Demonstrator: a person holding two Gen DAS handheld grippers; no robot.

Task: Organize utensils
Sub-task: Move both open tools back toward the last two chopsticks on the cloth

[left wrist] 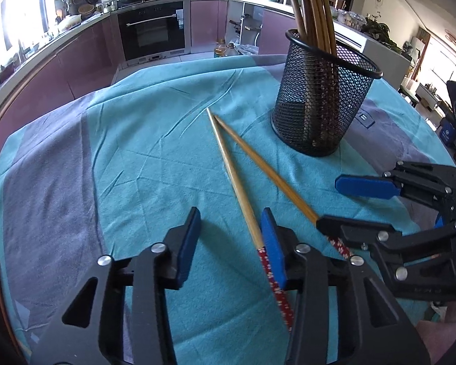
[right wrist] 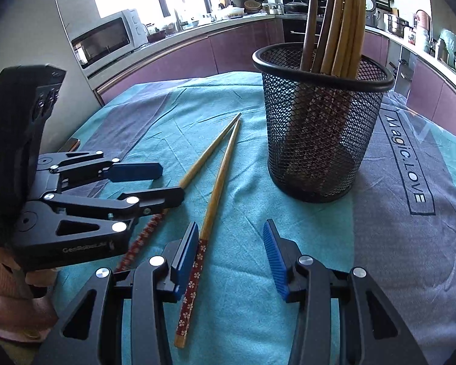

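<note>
Two bamboo chopsticks with red flowered handles lie in a V on the teal cloth, tips touching. In the left wrist view one chopstick [left wrist: 238,179] runs under my left gripper's right finger; the other [left wrist: 267,170] runs under the right gripper [left wrist: 329,203]. My left gripper [left wrist: 231,225] is open and empty, just above the cloth. In the right wrist view my right gripper [right wrist: 231,234] is open and empty, with one chopstick [right wrist: 217,182] beside its left finger. The left gripper [right wrist: 170,181] straddles the other chopstick [right wrist: 211,149]. A black mesh holder [left wrist: 319,103] [right wrist: 319,121] holds several chopsticks upright.
The table carries a teal and grey cloth [left wrist: 106,152] with "Magic LOVE" printed on it [right wrist: 410,167]. Kitchen counters, an oven [left wrist: 152,27] and a microwave [right wrist: 106,39] stand beyond the table's far edge.
</note>
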